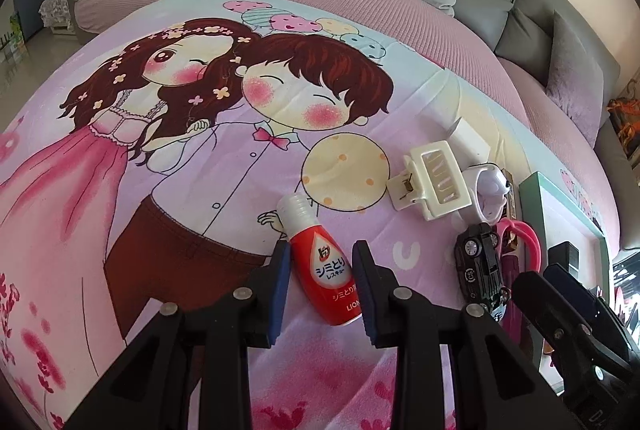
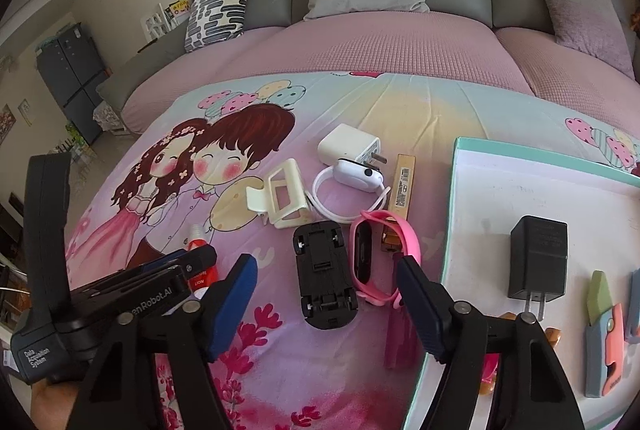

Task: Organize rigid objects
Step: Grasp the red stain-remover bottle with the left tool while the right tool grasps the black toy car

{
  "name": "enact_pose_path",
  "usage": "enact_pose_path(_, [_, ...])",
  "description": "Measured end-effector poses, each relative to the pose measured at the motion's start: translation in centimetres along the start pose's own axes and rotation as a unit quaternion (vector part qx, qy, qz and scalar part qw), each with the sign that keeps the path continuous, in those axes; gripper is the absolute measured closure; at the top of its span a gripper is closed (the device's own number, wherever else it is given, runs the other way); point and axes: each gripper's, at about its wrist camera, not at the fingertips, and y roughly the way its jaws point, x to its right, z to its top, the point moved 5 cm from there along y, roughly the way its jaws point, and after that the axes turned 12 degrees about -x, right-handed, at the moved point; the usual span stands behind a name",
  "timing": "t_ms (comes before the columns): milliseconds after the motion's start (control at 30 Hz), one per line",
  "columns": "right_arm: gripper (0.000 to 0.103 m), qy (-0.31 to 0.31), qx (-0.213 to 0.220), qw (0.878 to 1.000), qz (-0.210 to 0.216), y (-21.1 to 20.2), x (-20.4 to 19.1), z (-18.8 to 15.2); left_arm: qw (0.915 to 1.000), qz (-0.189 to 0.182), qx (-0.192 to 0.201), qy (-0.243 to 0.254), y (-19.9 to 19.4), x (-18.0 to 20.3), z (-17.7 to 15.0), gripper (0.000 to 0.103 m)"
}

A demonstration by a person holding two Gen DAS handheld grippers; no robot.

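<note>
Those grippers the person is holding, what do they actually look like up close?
Each is a black plastic clamp with two angular, strutted fingers joined by silver rivets and tipped with dark blue pads. The left gripper and right gripper look identical. Seen from the right wrist view, the left one's black body has white lettering, including "Data Acquisition System", and a tall black upright part. No cables or sleeves show.

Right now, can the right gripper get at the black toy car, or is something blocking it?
Probably yes. The right gripper is open with the toy car lying between its fingers, nothing on top. The pink wristband lies close beside it and might get nudged.
</note>
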Motion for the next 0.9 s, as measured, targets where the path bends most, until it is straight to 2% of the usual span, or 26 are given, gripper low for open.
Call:
enact_pose_path(100, [0.035, -0.007, -0.006, 1.000, 0.000, 0.3, -0.4, -0.1, 1.0000, 0.005, 0.002, -0.007, -0.2, -0.7, -0.1, 0.070])
enact_pose_path(200, [0.046, -0.016, -0.012, 1.000, 0.000, 0.7, -0.9, -0.2, 1.0000, 0.001, 0.001, -0.010, -0.2, -0.9, -0.1, 0.070])
enact_pose_path(667, [0.051, -0.022, -0.040, 0.999, -0.020, 3.1, -1.2, -0.6, 0.9999, -0.013, -0.003, -0.010, 0.1, -1.0, -0.1, 0.070])
enact_pose_path(733, [0.054, -0.024, -0.042, 0.999, -0.022, 3.2, -1.3, -0.6, 0.9999, -0.014, -0.004, -0.010, 0.2, -1.1, -0.1, 0.069])
enact_pose_path(900, [0.057, -0.031, -0.045, 0.998, -0.012, 3.5, -1.8, -0.7, 0.9999, -0.013, -0.004, -0.009, 0.2, -1.1, -0.1, 0.069])
